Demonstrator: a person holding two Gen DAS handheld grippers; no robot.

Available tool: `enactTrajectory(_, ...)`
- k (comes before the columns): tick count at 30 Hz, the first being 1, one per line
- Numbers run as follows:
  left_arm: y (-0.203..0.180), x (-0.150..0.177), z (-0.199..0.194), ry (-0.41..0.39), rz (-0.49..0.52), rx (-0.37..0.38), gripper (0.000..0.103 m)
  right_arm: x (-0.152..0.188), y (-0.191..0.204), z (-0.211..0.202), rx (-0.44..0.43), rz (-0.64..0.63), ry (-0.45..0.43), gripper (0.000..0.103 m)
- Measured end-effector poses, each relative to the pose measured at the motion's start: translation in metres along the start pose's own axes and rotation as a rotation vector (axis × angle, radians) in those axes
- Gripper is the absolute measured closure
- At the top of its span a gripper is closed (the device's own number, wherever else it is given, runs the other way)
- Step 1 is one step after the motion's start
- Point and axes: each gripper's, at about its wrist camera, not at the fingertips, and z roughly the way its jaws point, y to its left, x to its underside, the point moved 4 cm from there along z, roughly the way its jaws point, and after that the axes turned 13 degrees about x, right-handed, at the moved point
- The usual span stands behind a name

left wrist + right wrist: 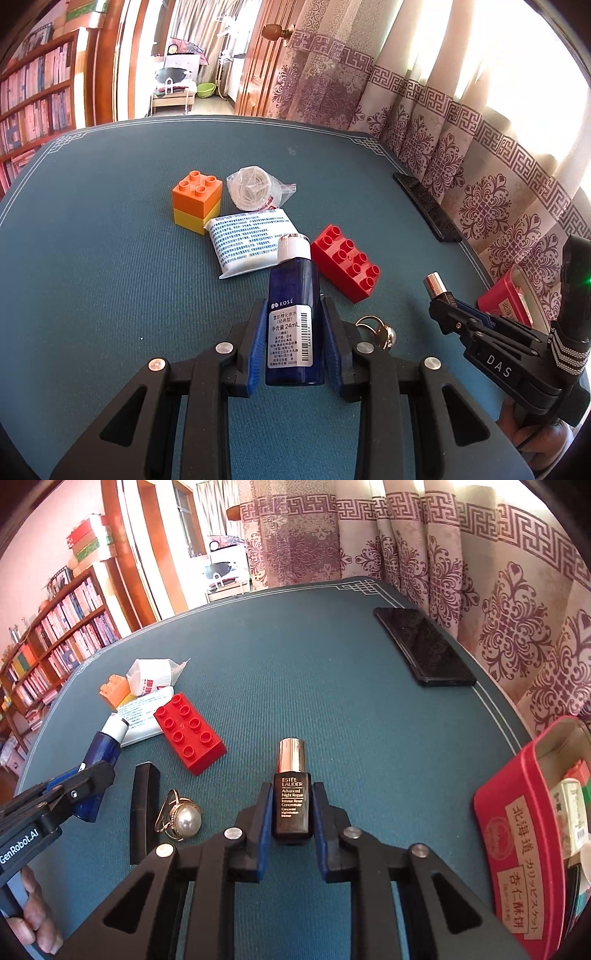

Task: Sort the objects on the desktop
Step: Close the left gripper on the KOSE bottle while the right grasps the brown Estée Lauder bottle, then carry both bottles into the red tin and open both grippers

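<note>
Right wrist view: brown serum bottle (292, 794) clamped in the right gripper (291, 805), long axis along the fingers.
Red tin (517, 834) is seen rightward, nearer this hand; blue bottle (293, 317) is clamped in the left gripper (294, 332).

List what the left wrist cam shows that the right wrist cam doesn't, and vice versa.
Left wrist only: the yellow brick under the orange brick.

Right wrist only: the black lipstick tube and the red tin's contents.

Both: left gripper shut on the blue Kose bottle, right gripper shut on the Estee Lauder bottle, red brick, pearl ring, black phone.
</note>
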Motion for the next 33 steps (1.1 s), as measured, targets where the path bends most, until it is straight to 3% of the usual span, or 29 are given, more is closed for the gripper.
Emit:
enactTrajectory(16,-0.049,0.013,0.001,0.028,0.087,0.058,0.072,0.023,-0.081,-0.075,0.070,0.110,-0.089,0.081)
enactTrajectory(23,-0.088,0.021,0.002,0.048,0.147,0.108,0.072,0.041,-0.134,-0.100,0.132,0.170,-0.109,0.081)
enactTrajectory(33,-0.163,0.038,0.009,0.106,0.216,0.215,0.072,0.067,-0.198,-0.101,0.184,0.265,-0.065,0.081)
